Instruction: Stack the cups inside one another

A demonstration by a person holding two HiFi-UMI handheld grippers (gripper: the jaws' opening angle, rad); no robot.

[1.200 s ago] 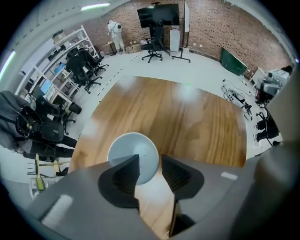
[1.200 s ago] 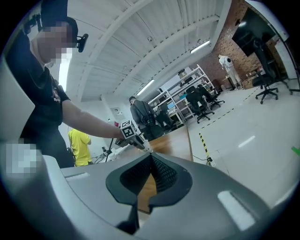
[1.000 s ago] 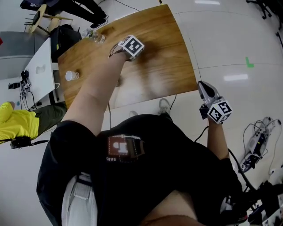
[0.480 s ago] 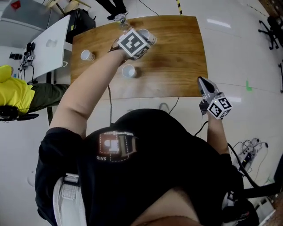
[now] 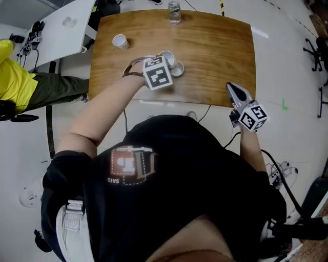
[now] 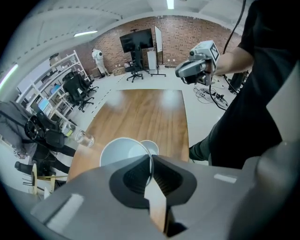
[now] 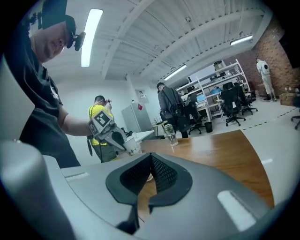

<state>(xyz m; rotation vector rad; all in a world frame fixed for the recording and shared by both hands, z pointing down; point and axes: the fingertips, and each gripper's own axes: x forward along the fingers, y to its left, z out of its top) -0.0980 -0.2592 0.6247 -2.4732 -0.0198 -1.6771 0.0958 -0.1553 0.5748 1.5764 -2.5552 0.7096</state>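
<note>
free: table (image 5: 220, 56) right half | blocked: glass (image 5: 174, 12) far edge, far-left cup (image 5: 119, 41), centre cup (image 5: 178, 69)

Cup (image 6: 119, 152), lower half hidden behind left claw (image 6: 150, 161) — person in yellow (image 5: 13, 77), cut off at left edge

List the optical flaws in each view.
Head view: wide-angle lens bows the table edges; light glare streaks the floor. Left gripper view: dark vignetted corners, sheen on the table's far end. Right gripper view: ceiling strip light blown out, edges curved.
</note>
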